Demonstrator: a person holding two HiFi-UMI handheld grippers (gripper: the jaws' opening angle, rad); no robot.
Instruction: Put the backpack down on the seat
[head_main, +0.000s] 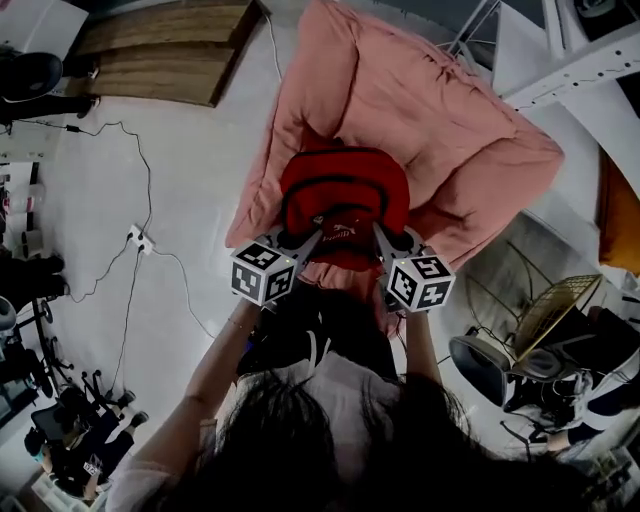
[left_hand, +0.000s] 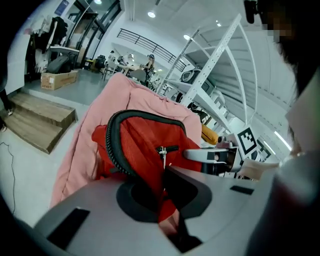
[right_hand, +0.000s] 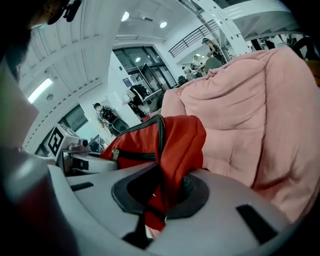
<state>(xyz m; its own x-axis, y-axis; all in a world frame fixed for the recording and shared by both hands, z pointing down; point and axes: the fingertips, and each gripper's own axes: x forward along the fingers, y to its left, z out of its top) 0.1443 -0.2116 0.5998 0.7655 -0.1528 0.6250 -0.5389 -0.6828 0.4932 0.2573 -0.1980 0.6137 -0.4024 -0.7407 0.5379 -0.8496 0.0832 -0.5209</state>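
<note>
A red backpack (head_main: 343, 195) with a black zip hangs over the front of a pink padded seat (head_main: 430, 110). My left gripper (head_main: 310, 232) is shut on the backpack's near left edge, and red fabric (left_hand: 150, 150) is pinched between its jaws. My right gripper (head_main: 380, 235) is shut on the near right edge, with the red cloth (right_hand: 177, 145) squeezed in its jaws. In the left gripper view the right gripper (left_hand: 215, 156) shows across the bag. The pink seat (right_hand: 250, 115) rises behind the bag in the right gripper view.
Wooden steps (head_main: 165, 50) lie at the far left. A white cable (head_main: 135, 240) with a socket runs over the pale floor. White metal shelving (head_main: 560, 70) stands right of the seat. A wire basket (head_main: 555, 310) and a dark chair (head_main: 480, 365) sit at the right.
</note>
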